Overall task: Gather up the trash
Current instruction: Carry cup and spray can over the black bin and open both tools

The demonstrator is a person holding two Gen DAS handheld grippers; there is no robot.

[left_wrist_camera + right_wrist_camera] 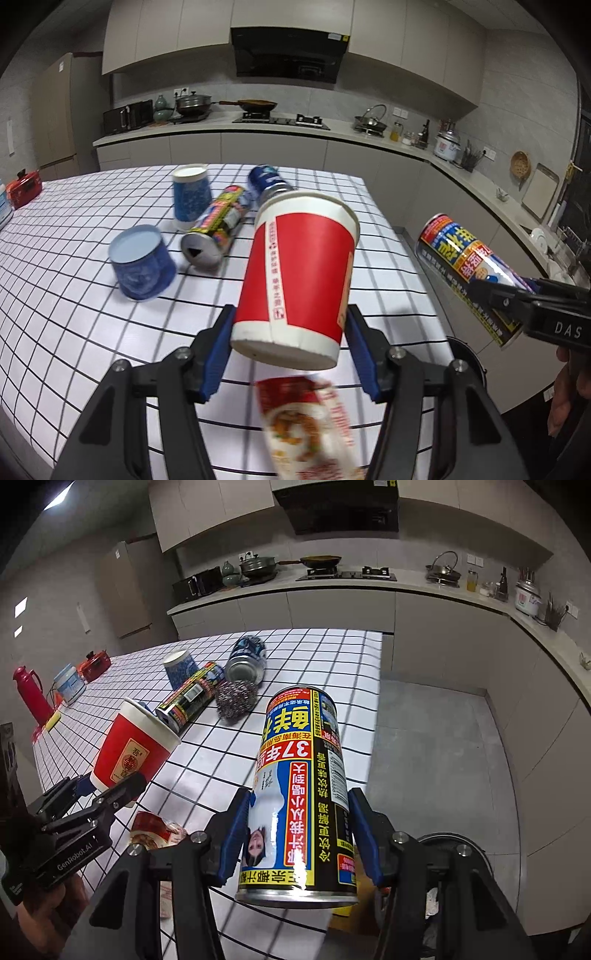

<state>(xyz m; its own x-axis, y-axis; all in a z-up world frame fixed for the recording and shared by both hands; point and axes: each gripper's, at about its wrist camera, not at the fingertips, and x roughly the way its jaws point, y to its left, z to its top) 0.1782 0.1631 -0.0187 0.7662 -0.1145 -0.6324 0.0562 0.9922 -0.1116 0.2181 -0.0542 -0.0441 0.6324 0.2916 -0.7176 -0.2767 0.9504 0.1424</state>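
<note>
1. The left gripper (290, 334) pinches a red paper cup (295, 273) between its blue pads, near the cup's base; the cup hangs tilted in the air above the checked table (74, 332).
2. The right gripper (295, 834) clamps a tall yellow-and-blue drink can (303, 794) at its lower half, held just past the table's right edge, over the grey floor (424, 757).
3. Below that can, beside the table's near right corner, a dark round bin rim (458, 840) shows.
4. On the table, a second printed can (218, 225) lies on its side near the middle, with two blue paper cups (142, 267) to its left and behind-left.
5. A dark blue can (266, 181) lies behind it, and a steel scourer (236, 698) rests just to its right.
6. A red-and-white snack wrapper (310, 424) lies on the table's near edge, under the red cup.
</note>
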